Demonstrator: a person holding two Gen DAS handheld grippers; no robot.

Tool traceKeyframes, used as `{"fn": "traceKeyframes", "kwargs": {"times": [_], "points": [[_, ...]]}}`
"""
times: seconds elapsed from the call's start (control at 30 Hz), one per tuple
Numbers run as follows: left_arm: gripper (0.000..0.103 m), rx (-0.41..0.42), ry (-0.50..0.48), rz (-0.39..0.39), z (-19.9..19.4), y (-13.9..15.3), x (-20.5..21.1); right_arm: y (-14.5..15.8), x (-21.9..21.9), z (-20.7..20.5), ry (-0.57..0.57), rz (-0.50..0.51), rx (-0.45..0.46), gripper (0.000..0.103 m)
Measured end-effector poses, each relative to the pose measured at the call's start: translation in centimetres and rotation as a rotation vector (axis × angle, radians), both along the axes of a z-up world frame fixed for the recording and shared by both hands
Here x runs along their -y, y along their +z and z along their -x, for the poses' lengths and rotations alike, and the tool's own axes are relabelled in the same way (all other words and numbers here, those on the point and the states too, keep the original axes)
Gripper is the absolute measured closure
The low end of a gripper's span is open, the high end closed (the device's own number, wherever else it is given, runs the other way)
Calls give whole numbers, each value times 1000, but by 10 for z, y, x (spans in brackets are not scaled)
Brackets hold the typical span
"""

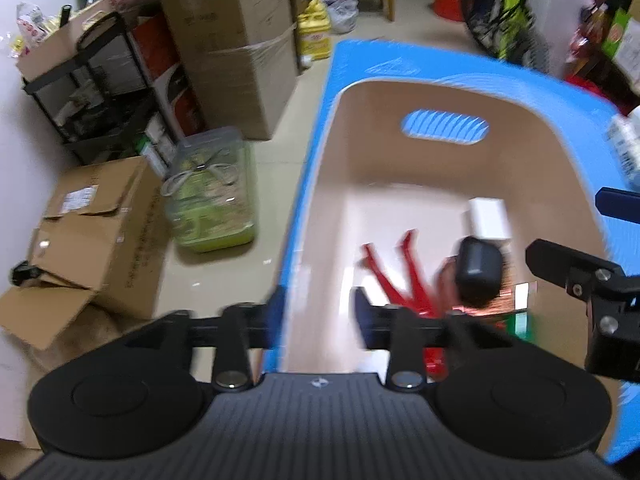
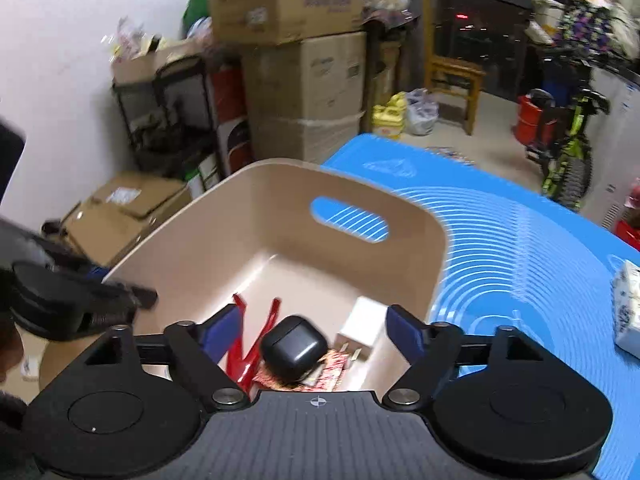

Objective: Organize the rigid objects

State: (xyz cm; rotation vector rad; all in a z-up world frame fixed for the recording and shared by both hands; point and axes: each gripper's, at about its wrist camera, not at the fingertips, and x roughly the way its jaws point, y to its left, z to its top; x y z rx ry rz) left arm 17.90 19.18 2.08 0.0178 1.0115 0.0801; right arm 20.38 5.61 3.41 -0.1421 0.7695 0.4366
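On the blue mat [image 2: 520, 240] covering the counter stands a beige bin [image 2: 280, 196] with a handle slot cut in its far wall, set close to the mat's left edge, presumably so both claws can reach over its rim. Collected inside it are a black case [image 2: 294, 346], a white box [image 2: 362, 322], a red tool [image 2: 250, 350] with two long handles, and a printed packet [image 2: 332, 368] under the case. The case sits on top of the packet, between the tool and the box, touching or nearly touching both. It looks freshly dropped there, though that is a judgement.

The right claw [image 2: 316, 332] hangs just over the bin's near rim with its jaws spread wide and nothing between them; the case lies directly below the gap, which suits a release from above. The left claw [image 1: 320, 312] is also spread and empty, one finger outside the bin's left wall and one inside, perhaps placed to steady the bin. Whether it touches the wall cannot be told through the blur.

A patterned pack [image 2: 628, 312] lies on the mat well to the right of the bin, likely the next thing to be gathered. Cartons and a bicycle crowd the floor beyond.
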Motion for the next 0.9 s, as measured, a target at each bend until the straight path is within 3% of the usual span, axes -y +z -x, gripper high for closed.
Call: {"fn": "traceKeyframes", "kwargs": {"times": [0.1,0.2,0.3,0.6,0.9], "points": [[36,50,-19,-20,9,13,13,15,15,7,-40,-7,27,8],[30,96,-18,-22,17,29,23,29,28,15,-69,6,48,7],[28,127,-10,15,24,45,27,42,44,23,-99,5,57,5],[26,233,-17,6,64,94,60,83,91,67,-184,-39,93,3],[26,300,-23,10,115,110,88,117,125,130,-238,-59,151,2]]}}
